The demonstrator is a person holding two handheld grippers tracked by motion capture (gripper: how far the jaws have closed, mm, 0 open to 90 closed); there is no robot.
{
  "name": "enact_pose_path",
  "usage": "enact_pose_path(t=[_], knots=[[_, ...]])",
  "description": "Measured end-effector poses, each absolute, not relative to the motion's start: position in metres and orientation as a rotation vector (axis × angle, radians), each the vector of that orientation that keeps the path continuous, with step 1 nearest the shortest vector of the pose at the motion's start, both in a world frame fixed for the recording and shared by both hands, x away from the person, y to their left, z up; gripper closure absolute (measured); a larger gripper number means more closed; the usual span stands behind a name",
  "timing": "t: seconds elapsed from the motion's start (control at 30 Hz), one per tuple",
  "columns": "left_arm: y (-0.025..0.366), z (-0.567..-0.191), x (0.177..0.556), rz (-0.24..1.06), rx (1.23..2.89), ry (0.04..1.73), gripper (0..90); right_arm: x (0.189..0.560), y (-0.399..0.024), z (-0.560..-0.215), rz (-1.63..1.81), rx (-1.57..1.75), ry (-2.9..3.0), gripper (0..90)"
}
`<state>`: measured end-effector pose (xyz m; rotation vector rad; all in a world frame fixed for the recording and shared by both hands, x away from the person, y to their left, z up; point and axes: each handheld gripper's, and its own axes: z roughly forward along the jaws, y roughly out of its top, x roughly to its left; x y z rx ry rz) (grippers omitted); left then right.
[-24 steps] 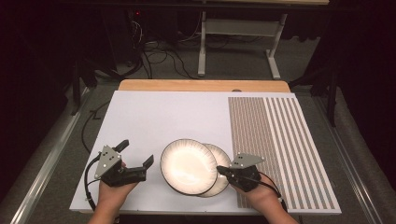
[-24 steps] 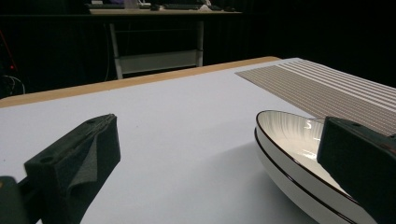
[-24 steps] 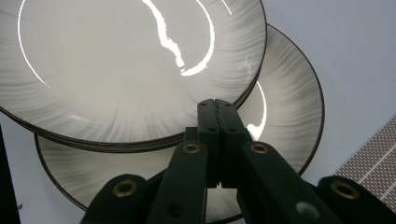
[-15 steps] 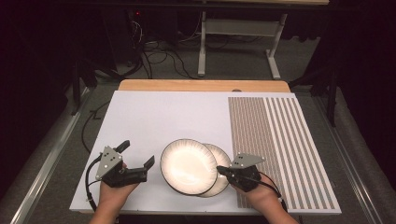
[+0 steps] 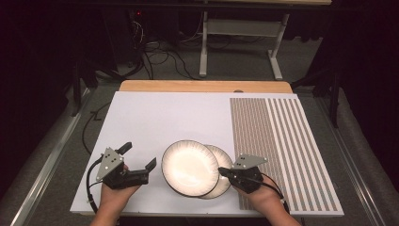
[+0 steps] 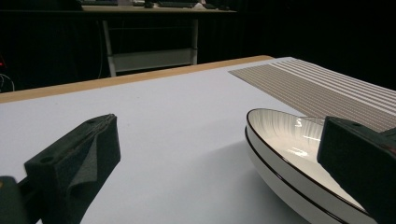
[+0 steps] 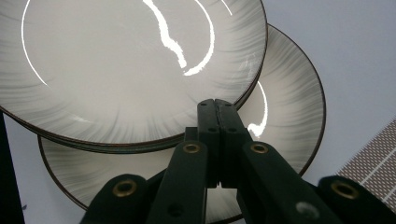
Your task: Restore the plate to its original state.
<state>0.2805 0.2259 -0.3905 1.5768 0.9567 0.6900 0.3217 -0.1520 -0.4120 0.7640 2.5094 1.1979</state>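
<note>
Left gripper (image 5: 139, 162) wide open at nine o'clock of upper plate (image 5: 189, 167); right gripper (image 5: 221, 171) closed (empty) over lower plate (image 5: 225, 162).

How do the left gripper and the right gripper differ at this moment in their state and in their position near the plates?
The left gripper has its fingers wide open, while the right gripper has its fingers pressed together. The left gripper sits left of the top plate, apart from its rim; the right gripper's tips lie over the lower plate, at the top plate's edge. Whether they touch cannot be told. Both are hand-held and point toward the plates.
</note>
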Motion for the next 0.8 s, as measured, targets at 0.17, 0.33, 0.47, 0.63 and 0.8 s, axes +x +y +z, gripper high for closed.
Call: enact_pose_path(t=[0.17,0.33,0.47,0.63,0.8], knots=[[0.2268,-0.3894,0.2799,0.692,1.575,0.951,0.2,0.3213,-0.1517,-0.4119,1.198,0.765,2.509,90.0],[0.2253,-0.3892,0.2796,0.691,1.580,0.942,0.2,0.3209,-0.1516,-0.4116,1.193,0.765,2.510,90.0],[0.2258,-0.3885,0.2792,0.693,1.576,0.940,0.2,0.3209,-0.1515,-0.4116,1.191,0.765,2.509,90.0],[0.2254,-0.3886,0.2790,0.693,1.581,0.936,0.2,0.3207,-0.1514,-0.4114,1.188,0.763,2.509,90.0],[0.2263,-0.3881,0.2787,0.698,1.578,0.932,0.2,0.3208,-0.1518,-0.4108,1.177,0.759,2.509,90.0]])
